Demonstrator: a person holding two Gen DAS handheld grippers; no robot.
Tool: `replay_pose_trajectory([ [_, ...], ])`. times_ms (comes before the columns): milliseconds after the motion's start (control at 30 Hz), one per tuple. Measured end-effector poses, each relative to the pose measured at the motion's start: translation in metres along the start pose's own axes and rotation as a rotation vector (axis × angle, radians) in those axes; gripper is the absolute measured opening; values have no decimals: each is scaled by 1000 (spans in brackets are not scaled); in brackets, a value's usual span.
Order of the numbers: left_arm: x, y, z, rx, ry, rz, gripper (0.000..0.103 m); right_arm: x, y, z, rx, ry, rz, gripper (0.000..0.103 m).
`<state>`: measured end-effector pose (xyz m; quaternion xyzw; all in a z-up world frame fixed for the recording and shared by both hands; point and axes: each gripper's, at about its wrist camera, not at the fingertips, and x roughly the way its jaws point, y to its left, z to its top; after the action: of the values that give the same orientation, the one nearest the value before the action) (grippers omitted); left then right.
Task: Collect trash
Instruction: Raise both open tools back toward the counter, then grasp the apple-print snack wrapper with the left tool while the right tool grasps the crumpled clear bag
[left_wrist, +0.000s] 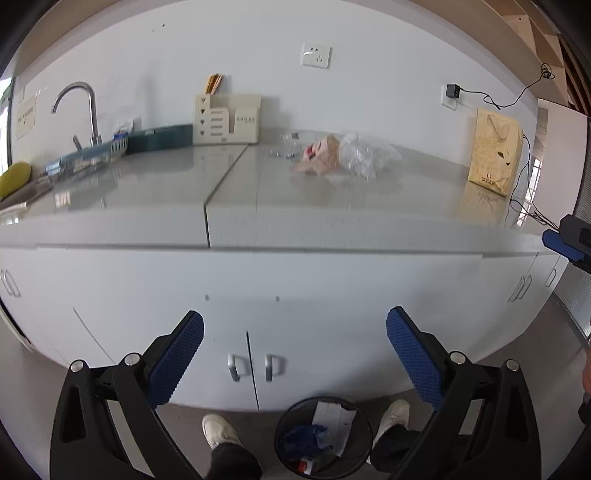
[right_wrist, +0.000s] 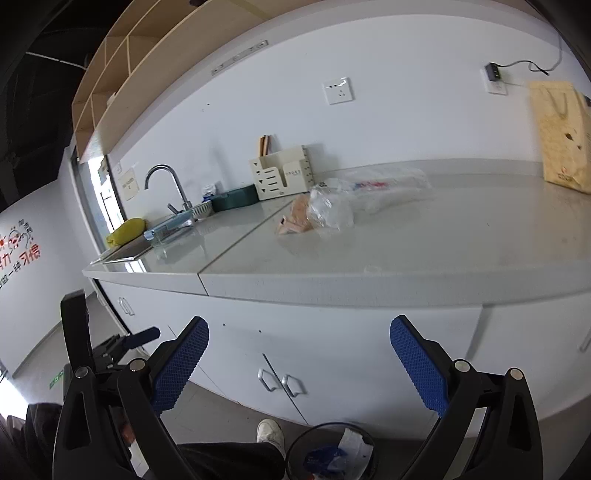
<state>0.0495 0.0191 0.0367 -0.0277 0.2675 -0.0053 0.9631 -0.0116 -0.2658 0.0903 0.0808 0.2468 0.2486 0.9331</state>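
Note:
Trash lies on the grey countertop (left_wrist: 147, 192): a pink crumpled wrapper (left_wrist: 319, 155), a clear crumpled plastic bag (left_wrist: 364, 153) beside it, and a long clear wrapper (right_wrist: 384, 188) behind them. They show in the right wrist view as the pink wrapper (right_wrist: 295, 218) and the clear bag (right_wrist: 330, 212). A black mesh bin (left_wrist: 323, 437) with paper and blue plastic stands on the floor below; it also shows in the right wrist view (right_wrist: 330, 454). My left gripper (left_wrist: 295, 358) is open and empty in front of the cabinet. My right gripper (right_wrist: 299, 365) is open and empty, to the right of the left.
A sink with faucet (left_wrist: 83, 110), a yellow cloth (left_wrist: 14, 179) and a glass container (right_wrist: 168, 227) are at the left. A cream organizer (left_wrist: 227, 118) stands at the wall. A tan paper bag (left_wrist: 495, 151) stands at the right. My feet (left_wrist: 219, 430) flank the bin.

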Motion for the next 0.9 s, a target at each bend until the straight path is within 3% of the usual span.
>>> replay_pose_trajectory([
  [233, 25, 1, 65, 77, -39, 2, 99, 46, -16, 56, -44, 43, 66, 99],
  [333, 48, -5, 90, 125, -12, -9, 99, 77, -22, 78, -63, 88, 89, 99],
  [500, 89, -17, 117, 205, 16, -17, 99, 125, -36, 96, 30, 163, 154, 99],
  [900, 160, -33, 159, 286, 106, -39, 99, 215, -52, 134, 109, 229, 113, 99],
])
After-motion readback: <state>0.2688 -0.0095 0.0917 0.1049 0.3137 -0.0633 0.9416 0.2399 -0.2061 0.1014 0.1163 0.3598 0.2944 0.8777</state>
